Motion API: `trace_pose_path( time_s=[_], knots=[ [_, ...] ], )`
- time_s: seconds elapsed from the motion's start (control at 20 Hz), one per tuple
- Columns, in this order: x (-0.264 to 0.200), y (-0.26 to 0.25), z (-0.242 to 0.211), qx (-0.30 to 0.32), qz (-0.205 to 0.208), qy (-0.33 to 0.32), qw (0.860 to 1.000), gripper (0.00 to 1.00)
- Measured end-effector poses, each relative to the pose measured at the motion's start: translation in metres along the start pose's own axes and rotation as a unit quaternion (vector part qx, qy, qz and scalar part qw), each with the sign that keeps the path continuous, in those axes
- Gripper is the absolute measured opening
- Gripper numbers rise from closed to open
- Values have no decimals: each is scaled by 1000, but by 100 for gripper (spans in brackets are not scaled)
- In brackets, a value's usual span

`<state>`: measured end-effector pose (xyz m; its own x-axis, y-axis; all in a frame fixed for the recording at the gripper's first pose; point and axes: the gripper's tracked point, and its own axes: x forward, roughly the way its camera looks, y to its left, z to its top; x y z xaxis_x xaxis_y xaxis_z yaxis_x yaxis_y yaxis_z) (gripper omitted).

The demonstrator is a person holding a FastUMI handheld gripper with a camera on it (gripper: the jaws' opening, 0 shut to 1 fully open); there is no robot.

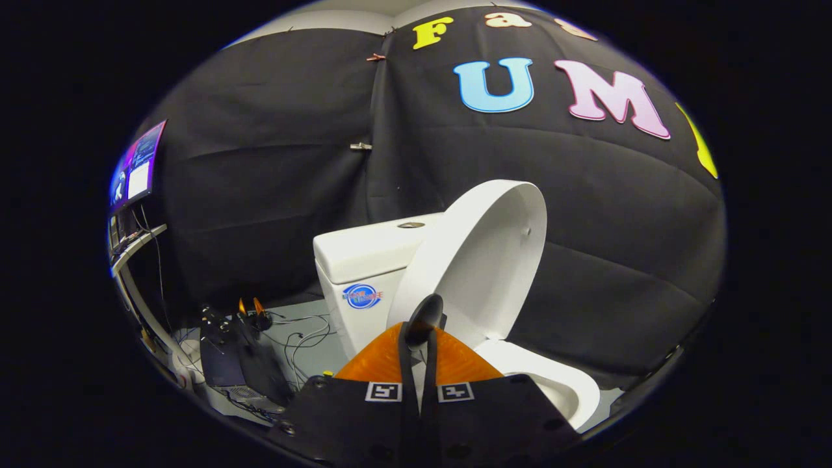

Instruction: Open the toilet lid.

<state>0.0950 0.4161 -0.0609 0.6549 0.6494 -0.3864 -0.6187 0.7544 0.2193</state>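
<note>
Glossy white oval toilet lid raised at frame centre.
Gripper fingers pressed together, gripping nothing; unsupported, the lid could be tipped back down.

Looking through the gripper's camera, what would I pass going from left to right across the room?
Monitor on a stand, then cables on the floor, then the toilet tank, then the raised toilet lid. The gripper, fingers together, points at the lid's near edge.
</note>
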Motion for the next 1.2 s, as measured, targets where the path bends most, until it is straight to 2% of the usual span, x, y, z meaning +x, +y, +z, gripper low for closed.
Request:
trace_pose_path(
  time_s=[0.6,0.75,0.85,1.1,1.2],
  knots=[
    [37,39,6,-18,28,8,999,6],
    [40,51,5,-16,49,15,999,23],
    [37,48,14,-13,45,3,999,38],
    [41,45,21,6,41,-3,999,88],
    [37,42,22,3,37,-4,999,90]
  ],
)
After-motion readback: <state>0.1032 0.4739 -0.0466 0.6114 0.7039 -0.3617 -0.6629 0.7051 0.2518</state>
